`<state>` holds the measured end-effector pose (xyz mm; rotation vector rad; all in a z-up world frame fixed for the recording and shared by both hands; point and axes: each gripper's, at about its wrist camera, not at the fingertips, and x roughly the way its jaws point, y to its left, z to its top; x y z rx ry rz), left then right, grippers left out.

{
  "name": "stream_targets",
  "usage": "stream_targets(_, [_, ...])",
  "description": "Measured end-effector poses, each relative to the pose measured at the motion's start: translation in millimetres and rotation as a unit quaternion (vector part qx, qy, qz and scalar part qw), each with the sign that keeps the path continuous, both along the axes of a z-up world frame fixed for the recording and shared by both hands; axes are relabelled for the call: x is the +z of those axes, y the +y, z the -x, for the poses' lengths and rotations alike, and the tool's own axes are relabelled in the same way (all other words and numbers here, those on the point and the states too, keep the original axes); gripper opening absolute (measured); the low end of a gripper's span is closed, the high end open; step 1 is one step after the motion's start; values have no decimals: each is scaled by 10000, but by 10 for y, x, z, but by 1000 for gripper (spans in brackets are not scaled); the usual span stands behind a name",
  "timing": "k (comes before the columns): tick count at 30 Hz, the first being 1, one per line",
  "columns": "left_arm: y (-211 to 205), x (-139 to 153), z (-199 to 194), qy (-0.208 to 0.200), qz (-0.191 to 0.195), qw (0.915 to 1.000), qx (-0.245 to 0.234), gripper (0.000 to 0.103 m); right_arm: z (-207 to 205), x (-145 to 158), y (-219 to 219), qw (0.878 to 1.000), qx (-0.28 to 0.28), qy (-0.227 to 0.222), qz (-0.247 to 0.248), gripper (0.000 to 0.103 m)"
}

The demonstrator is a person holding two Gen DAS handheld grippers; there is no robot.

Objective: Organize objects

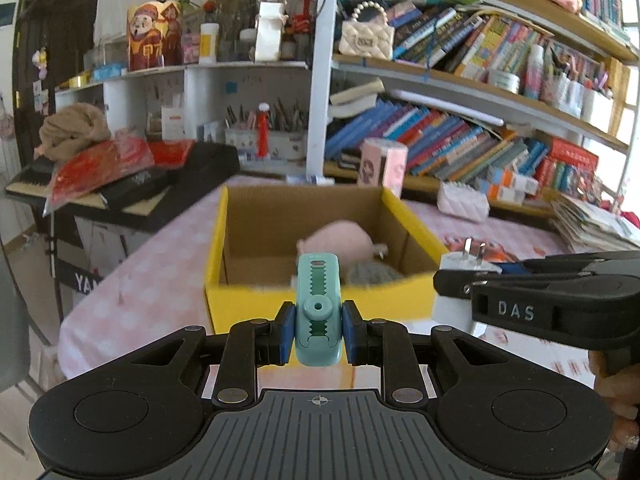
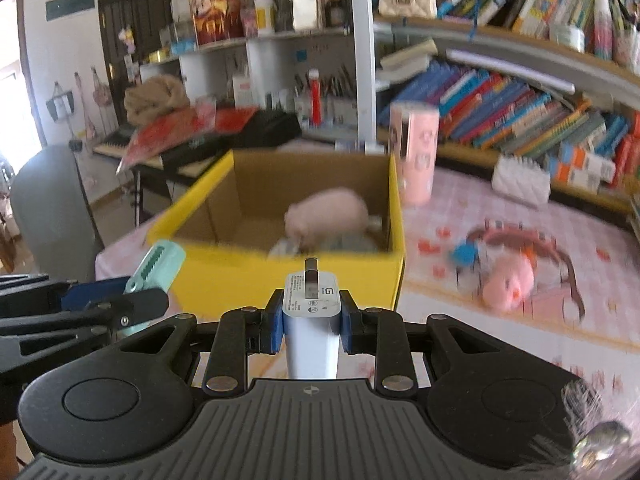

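Teal clip-like item (image 1: 318, 312) clamped between left gripper (image 1: 318, 334) fingers. White plug adapter (image 2: 311, 316) clamped by right gripper (image 2: 311, 326) fingers. Both held before yellow box (image 2: 288, 276) near worktop (image 2: 500, 344) left edge; pink plush (image 2: 328, 212) seen inside.

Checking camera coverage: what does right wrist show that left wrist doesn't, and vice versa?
Only the right wrist view: a pink plush toy with a brown strap on the tablecloth, right of the box, and a grey chair.
Only the left wrist view: a paper stack at the table's right edge.
Both: the yellow box, the left gripper shut on a teal clip, the right gripper shut on a white charger.
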<state>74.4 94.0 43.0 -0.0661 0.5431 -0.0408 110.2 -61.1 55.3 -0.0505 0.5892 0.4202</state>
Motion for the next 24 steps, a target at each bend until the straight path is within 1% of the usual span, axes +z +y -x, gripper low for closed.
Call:
stream_targets(5, [-7, 5, -378, -44, -32, 9999, 100, 23, -446, 108, 0, 9997, 43, -240, -32, 25])
stream_targets(11, [-64, -65, -760, 85, -94, 9998, 135, 23, -928, 104, 11, 9995, 116, -298, -19, 25])
stream_targets(17, [-117, -215, -1048, 376, -200, 9990, 140, 23, -1259, -47, 67, 9995, 267, -123, 78, 25])
stream_targets(24, [-163, -424, -1306, 761, -365, 9963, 133, 23, -1529, -222, 165, 9984, 479, 75, 300, 25])
